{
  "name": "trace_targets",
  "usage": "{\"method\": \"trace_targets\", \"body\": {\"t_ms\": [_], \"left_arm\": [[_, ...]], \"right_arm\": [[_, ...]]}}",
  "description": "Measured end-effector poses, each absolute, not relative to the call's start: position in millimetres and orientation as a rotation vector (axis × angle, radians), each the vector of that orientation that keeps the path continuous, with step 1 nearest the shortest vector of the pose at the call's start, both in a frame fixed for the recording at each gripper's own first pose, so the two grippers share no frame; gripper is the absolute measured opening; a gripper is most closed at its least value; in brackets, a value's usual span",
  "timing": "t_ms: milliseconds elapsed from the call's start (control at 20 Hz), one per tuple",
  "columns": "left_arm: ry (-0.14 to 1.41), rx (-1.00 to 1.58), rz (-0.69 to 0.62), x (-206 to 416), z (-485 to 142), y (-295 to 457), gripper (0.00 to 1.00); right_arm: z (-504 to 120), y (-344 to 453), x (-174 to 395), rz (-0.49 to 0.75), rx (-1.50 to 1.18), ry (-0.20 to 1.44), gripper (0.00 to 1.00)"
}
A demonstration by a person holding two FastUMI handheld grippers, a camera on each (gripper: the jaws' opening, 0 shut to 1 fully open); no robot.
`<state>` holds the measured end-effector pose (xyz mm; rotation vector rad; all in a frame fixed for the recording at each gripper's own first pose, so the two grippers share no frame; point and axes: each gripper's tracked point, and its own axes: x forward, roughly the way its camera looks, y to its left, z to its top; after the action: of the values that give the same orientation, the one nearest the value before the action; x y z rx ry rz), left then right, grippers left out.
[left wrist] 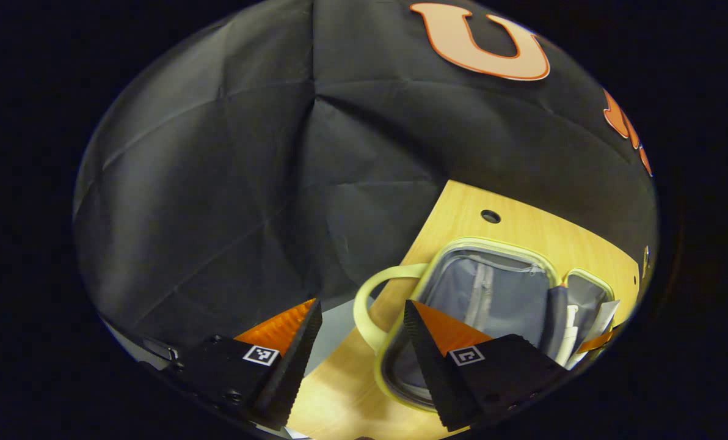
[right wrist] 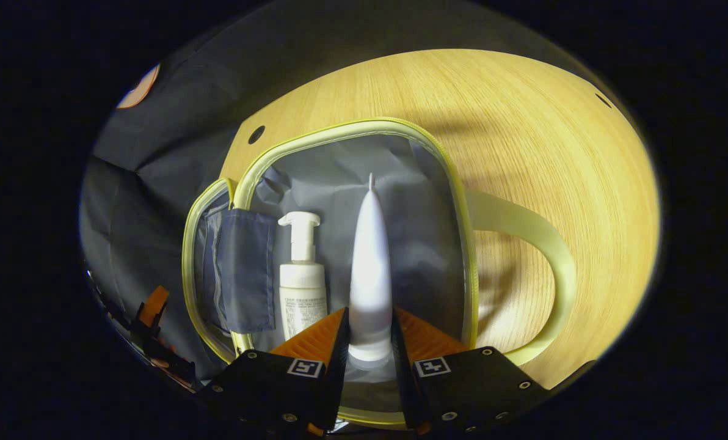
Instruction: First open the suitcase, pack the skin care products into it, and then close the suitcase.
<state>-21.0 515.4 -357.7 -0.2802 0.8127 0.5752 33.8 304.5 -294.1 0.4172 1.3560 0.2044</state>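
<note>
Tube (right wrist: 370,256): pinched at its cap end by the right gripper (right wrist: 369,342), long axis pointing straight ahead, over the open suitcase (right wrist: 364,125) lining. Pump bottle (right wrist: 302,275): inside suitcase, just beside tube. Left gripper (left wrist: 361,342): spread, empty, at suitcase handle (left wrist: 370,293) side, farther from the tube.

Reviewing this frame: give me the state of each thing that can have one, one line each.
suitcase: open, lying flat on the table.
pump bottle: lying inside the suitcase.
tube: held over the open suitcase, gripped near its cap end.
right gripper: shut on the tube.
left gripper: open, holding nothing, above the suitcase edge.
</note>
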Motion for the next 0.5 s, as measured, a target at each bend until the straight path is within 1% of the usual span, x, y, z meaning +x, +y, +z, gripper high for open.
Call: {"method": "trace_targets", "body": {"t_ms": [50, 100, 150, 200, 300, 350, 400, 450, 500], "left_arm": [[0.814, -0.313, 0.568, -16.6, -369.2, 519.1, 0.86], [0.830, -0.344, 0.566, -16.3, -379.2, 516.5, 0.86], [0.840, -0.373, 0.561, -15.2, -386.1, 517.7, 0.86], [0.837, -0.400, 0.564, -15.2, -389.3, 521.3, 0.86], [0.829, -0.476, 0.544, -5.4, -395.8, 519.8, 0.86], [0.841, -0.502, 0.524, -0.2, -402.3, 517.5, 0.86], [0.856, -0.513, 0.510, 0.4, -409.4, 516.6, 0.86], [0.875, -0.510, 0.510, -0.6, -413.1, 520.4, 0.86], [0.882, -0.505, 0.509, 3.6, -418.1, 522.7, 0.86]], "right_arm": [[-293.5, 304.9, 36.5, 0.195, 0.417, 1.339, 0.45], [-290.9, 306.7, 35.6, 0.201, 0.413, 1.321, 0.46], [-289.2, 305.0, 35.9, 0.201, 0.397, 1.310, 0.51], [-286.4, 305.2, 36.0, 0.200, 0.397, 1.301, 0.47], [-276.2, 301.2, 38.4, 0.198, 0.409, 1.271, 0.49], [-270.1, 296.0, 42.3, 0.193, 0.402, 1.242, 0.53], [-261.5, 291.3, 44.9, 0.191, 0.403, 1.207, 0.60], [-252.4, 285.9, 48.6, 0.190, 0.402, 1.175, 0.60], [-242.4, 278.5, 49.8, 0.190, 0.403, 1.140, 0.63]]}}
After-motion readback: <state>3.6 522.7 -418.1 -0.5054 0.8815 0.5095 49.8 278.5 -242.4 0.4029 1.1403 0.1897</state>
